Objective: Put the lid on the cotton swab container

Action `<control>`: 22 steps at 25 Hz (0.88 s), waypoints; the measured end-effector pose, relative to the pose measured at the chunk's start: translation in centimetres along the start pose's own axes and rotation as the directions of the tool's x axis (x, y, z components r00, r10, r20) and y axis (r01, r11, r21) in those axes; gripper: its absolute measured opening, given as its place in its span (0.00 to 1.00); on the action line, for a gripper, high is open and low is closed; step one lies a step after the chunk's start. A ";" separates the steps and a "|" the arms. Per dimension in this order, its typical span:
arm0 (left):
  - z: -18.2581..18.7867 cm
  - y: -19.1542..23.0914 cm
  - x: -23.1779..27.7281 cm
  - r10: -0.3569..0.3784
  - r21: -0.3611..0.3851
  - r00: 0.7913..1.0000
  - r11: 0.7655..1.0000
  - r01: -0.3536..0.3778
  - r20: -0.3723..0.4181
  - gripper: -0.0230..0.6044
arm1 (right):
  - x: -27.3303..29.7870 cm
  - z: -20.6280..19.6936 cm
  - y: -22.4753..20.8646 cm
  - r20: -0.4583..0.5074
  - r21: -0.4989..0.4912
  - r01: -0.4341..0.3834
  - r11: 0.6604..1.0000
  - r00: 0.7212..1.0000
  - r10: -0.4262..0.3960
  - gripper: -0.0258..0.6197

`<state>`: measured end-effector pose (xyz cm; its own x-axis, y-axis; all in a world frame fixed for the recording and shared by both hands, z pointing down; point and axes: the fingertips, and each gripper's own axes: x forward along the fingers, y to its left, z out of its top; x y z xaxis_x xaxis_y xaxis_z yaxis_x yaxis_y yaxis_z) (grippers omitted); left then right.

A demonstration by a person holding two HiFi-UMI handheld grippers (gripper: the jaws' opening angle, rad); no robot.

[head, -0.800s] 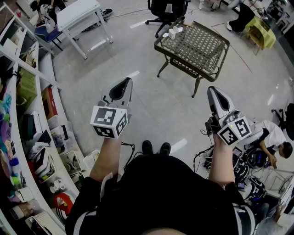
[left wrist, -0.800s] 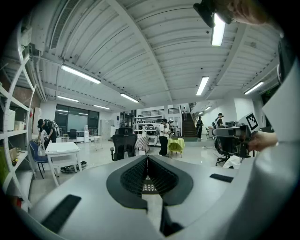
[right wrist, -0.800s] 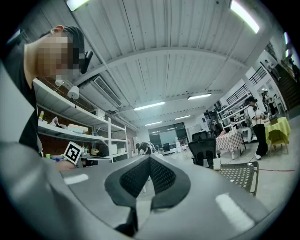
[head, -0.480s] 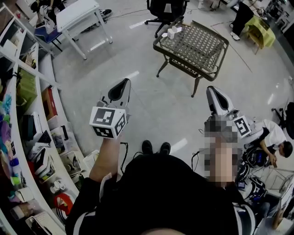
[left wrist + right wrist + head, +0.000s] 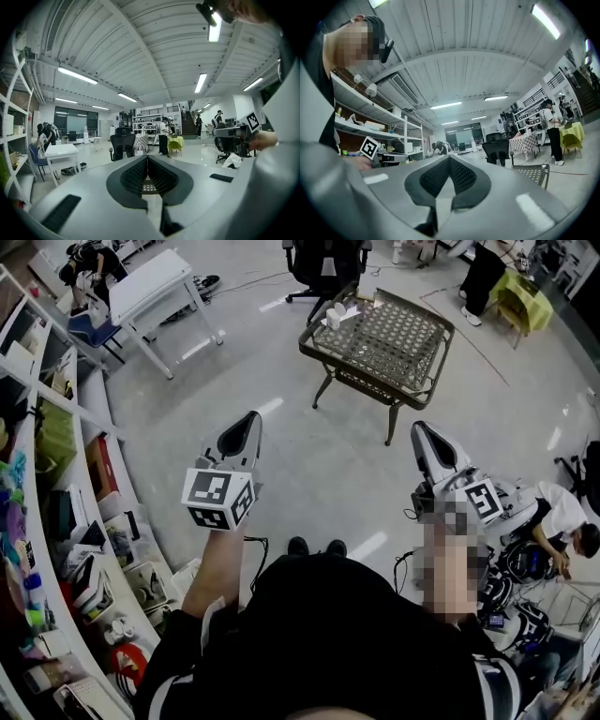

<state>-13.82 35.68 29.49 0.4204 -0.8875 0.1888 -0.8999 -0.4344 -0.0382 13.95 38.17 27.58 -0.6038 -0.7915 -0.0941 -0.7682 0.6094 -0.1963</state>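
Both grippers are hovering over the bare floor, pointing ahead. The left gripper (image 5: 247, 420) is sitting with its jaws pressed together, gripping nothing, and the right gripper (image 5: 421, 433) is doing likewise. Well beyond them, the small white cotton swab container (image 5: 334, 317) is standing at the mesh table's (image 5: 412, 381) far-left corner.

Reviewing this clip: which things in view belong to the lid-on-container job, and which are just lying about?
Job: left claw, shut and empty; right claw, shut and empty; small white items on the mesh table, likely the container, too small to tell.
Lying about: white desk; office chair; shelves; crouching person.
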 end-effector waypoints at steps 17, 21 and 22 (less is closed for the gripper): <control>1.0 -3.2 3.7 -0.001 0.021 1.000 1.000 0.001 0.003 0.05 | -1.1 -0.6 -4.4 -0.012 0.070 -0.032 0.997 0.999 0.033 0.15; 0.6 -2.1 6.2 -0.018 0.008 1.000 1.000 0.018 0.000 0.05 | 0.9 -0.8 -5.9 -0.023 0.072 -0.019 0.997 1.000 0.021 0.15; 0.5 -1.8 6.9 -0.022 0.005 1.000 1.000 0.022 -0.002 0.05 | 1.5 -0.8 -6.3 -0.025 0.074 -0.015 0.997 1.000 0.017 0.15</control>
<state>-9.26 30.22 30.43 0.4399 -0.8773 0.1918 -0.8898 -0.4547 -0.0389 17.74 33.15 29.50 -0.6217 -0.7798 -0.0729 -0.7414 0.6160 -0.2664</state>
